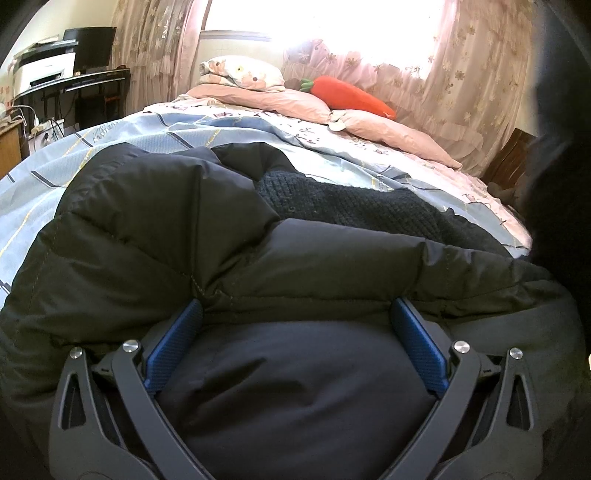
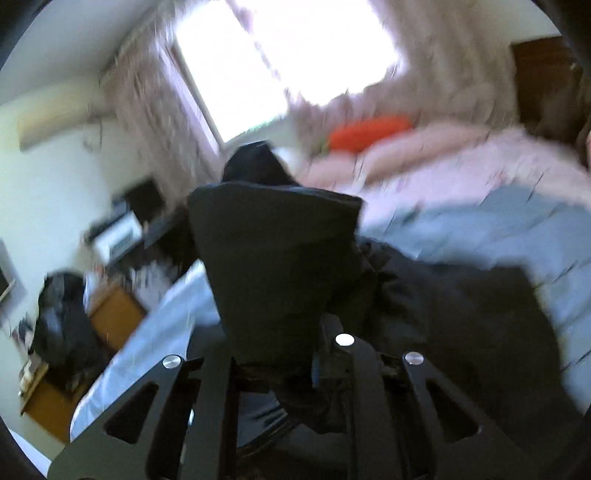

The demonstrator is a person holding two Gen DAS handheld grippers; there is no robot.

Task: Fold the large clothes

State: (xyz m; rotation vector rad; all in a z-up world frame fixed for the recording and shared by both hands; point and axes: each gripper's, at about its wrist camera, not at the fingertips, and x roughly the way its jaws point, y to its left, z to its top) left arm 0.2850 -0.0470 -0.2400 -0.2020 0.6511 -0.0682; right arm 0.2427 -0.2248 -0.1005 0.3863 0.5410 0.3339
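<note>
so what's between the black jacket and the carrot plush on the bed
In the left wrist view, the dark knit garment, then blue patterned bedding and pink pillows lie between the black jacket and the carrot plush.

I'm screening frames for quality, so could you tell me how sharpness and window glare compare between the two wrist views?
Left wrist view: sharp; the black puffer jacket and carrot plush are crisp, though the window is blown out. Right wrist view: heavy motion blur throughout, the window again overexposed, the lifted jacket in silhouette.
</note>
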